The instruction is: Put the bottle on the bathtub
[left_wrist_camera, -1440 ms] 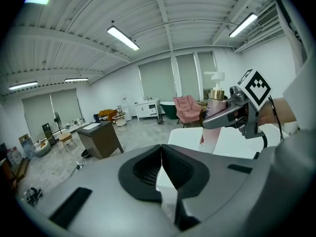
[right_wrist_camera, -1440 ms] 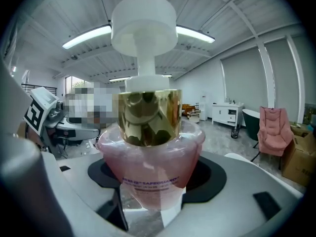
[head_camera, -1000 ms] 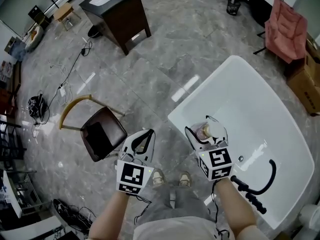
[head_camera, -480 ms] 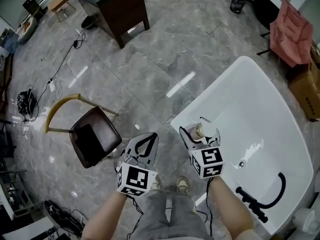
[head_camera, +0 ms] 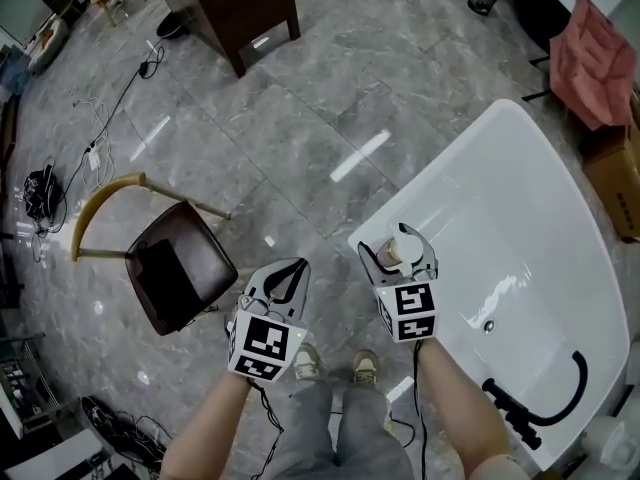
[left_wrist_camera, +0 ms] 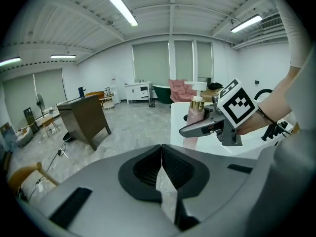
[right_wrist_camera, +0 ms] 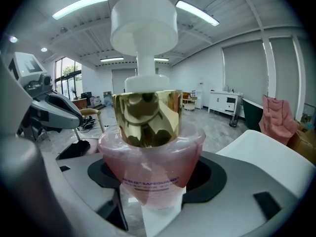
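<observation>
Bottle [right_wrist_camera: 148, 147], pink with a gold collar and white pump, its purple print only partly legible as SAFEGUARD, stands clamped upright in the right gripper [head_camera: 398, 246] above the near left corner of the white bathtub [head_camera: 540, 208]. Left gripper [head_camera: 283, 280] has its jaws pressed together on nothing, over the grey floor [head_camera: 300, 118].

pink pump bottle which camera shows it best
Right gripper view: the bottle fills the frame, with white pump, gold collar and pink body all clear. The left gripper view shows it small, side on, upright in the right claw, bathtub behind. The head view shows only its top from above.
</observation>
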Demonstrator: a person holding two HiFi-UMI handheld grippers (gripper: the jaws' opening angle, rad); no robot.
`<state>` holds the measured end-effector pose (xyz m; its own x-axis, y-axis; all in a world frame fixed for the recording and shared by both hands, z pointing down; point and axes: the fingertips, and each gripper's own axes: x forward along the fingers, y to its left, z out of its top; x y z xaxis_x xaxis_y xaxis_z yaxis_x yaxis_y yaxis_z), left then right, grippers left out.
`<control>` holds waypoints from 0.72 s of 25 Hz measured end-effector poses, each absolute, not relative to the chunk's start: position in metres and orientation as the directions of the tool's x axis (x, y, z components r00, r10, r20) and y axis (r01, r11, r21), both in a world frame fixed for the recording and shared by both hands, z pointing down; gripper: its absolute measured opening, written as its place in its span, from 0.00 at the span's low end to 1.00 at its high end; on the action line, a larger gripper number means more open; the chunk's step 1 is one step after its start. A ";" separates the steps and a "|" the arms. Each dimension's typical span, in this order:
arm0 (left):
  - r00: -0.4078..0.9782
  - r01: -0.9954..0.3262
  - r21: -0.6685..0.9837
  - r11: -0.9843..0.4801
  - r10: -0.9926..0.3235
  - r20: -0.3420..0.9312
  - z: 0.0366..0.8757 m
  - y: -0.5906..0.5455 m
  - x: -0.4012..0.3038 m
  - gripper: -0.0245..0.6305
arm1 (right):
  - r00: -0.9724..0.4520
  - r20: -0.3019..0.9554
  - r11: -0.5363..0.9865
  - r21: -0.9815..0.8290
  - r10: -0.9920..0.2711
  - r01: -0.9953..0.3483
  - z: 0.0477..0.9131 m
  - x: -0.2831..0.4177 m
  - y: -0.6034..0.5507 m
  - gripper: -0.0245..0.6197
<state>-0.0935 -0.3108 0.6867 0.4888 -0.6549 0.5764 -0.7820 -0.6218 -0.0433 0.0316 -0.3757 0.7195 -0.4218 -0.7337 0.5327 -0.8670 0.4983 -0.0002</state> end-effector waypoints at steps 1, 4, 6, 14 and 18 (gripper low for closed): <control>0.486 -0.785 -0.037 -0.619 -0.652 0.582 0.691 -0.313 -0.095 0.07 | -0.417 0.535 0.498 0.008 -0.735 -0.867 0.723 0.032 -0.377 0.59; 0.490 -0.780 -0.034 -0.625 -0.643 0.589 0.697 -0.314 -0.096 0.07 | -0.416 0.524 0.493 0.008 -0.743 -0.870 0.729 0.031 -0.378 0.59; 0.494 -0.775 -0.031 -0.632 -0.635 0.594 0.701 -0.312 -0.095 0.07 | -0.422 0.510 0.494 0.006 -0.749 -0.869 0.729 0.028 -0.379 0.59; 0.514 -0.768 0.000 -0.640 -0.617 0.596 0.702 -0.313 -0.093 0.07 | -0.419 0.525 0.486 -0.011 -0.741 -0.874 0.734 0.024 -0.385 0.60; 0.513 -0.771 0.015 -0.636 -0.607 0.607 0.700 -0.310 -0.094 0.07 | -0.421 0.554 0.485 -0.035 -0.718 -0.874 0.733 0.024 -0.383 0.62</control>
<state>-0.0941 -0.3097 0.6996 0.5127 -0.6070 0.6072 -0.7712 -0.6364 0.0151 0.0242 -0.3826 0.7328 -0.4207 -0.7182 0.5542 -0.8740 0.4847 -0.0353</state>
